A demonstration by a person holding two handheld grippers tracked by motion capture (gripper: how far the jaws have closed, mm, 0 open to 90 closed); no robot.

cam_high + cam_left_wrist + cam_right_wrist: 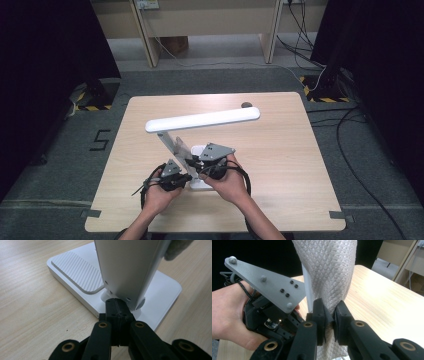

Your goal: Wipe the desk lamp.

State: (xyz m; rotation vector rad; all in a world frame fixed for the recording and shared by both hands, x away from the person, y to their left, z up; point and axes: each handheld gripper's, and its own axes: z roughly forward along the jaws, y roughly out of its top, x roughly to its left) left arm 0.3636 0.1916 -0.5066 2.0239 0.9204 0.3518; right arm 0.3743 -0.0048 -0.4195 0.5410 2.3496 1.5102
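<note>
Pinching a quilted grey cloth (327,270), right gripper (330,317); left gripper (119,315) closed by ribbed white lamp base (75,272)

Textured grey cloth (325,272); smooth, probably plastic lamp (200,121).

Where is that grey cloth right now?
In the right gripper view, the grey cloth is pinched in the right hand-held gripper, hanging against the white lamp's arm, just right of the left hand-held gripper in the person's other hand.
</note>
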